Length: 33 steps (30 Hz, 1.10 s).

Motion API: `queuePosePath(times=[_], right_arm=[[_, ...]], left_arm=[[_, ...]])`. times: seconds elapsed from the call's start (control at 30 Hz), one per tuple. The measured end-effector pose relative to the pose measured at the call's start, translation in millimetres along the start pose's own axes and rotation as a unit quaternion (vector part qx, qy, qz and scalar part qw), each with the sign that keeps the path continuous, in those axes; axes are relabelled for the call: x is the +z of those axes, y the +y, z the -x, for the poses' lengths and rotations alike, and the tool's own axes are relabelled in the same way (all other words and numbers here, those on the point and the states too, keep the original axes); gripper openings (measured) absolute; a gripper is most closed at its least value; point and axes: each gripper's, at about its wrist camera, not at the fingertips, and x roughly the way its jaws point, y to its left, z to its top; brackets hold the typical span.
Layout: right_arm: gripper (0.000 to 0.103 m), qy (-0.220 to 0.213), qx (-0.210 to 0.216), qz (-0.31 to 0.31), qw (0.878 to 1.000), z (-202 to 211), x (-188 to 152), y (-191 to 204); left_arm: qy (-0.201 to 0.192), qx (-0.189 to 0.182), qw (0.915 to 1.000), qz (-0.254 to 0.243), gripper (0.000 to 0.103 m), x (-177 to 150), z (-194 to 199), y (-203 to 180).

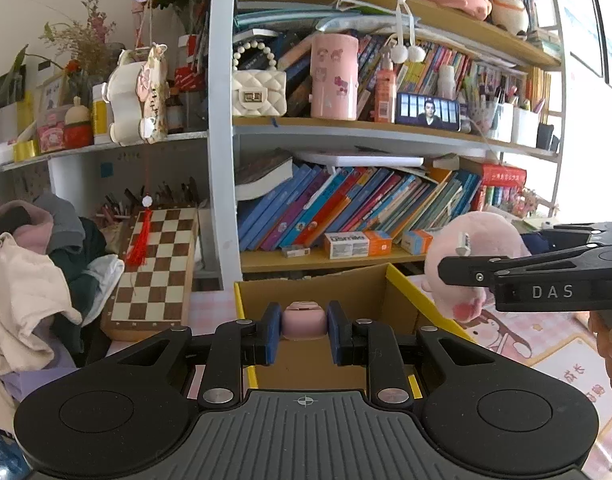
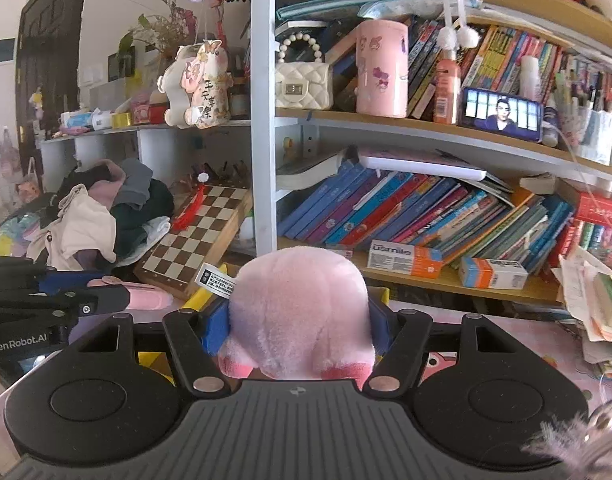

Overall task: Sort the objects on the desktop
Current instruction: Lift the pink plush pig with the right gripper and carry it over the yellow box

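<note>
Left gripper (image 1: 304,330) clamped on small pink case (image 1: 303,320) over cardboard box (image 1: 402,300), right gripper (image 2: 297,324) squeezing pink plush toy (image 2: 297,308), at three o'clock, level.

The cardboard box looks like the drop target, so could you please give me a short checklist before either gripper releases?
1. Left gripper clamped on the small pink case: ok.
2. Case above the open cardboard box: ok.
3. Right gripper clamped on the pink plush toy: ok.
4. Plush over the box: not ok; it hangs by the yellow-edged right wall.
5. Box bottom free: cannot tell.
</note>
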Motion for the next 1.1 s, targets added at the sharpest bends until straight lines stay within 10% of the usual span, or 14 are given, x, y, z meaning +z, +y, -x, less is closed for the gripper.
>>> queuePosePath(times=[1.1], right_arm=[[0.065, 0.112, 0.048, 0.04, 0.992, -149.5, -19.4, -37.3]], left_arm=[[0.118, 0.008, 0.9921, -0.042, 0.023, -8.3, -135.5, -8.4]])
